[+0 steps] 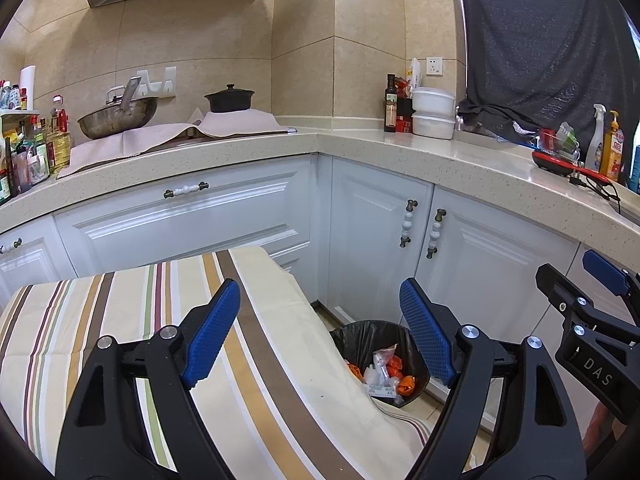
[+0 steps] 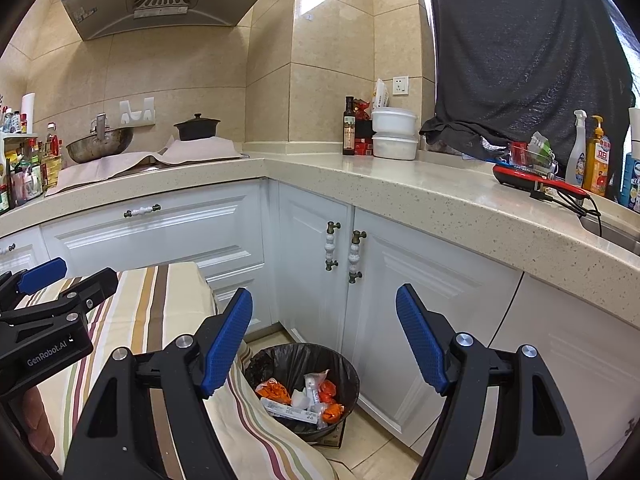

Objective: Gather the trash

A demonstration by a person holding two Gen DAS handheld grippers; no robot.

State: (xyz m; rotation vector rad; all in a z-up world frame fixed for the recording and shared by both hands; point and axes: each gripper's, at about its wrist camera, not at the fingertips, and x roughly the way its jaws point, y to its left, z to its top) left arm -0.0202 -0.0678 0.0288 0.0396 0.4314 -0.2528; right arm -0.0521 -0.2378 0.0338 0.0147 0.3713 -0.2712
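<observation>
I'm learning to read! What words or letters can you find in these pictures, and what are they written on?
"DAS": on the black body of the right gripper, seen from the left wrist camera.
"GenRobot.AI": on the black body of the left gripper, seen from the right wrist camera.
Yellow pump bottle: red label, too blurred to read.
Dark bottle, spray bottle, paper in the trash bin: print too small.

Left tongs open over striped cloth; trash bin below.
</observation>
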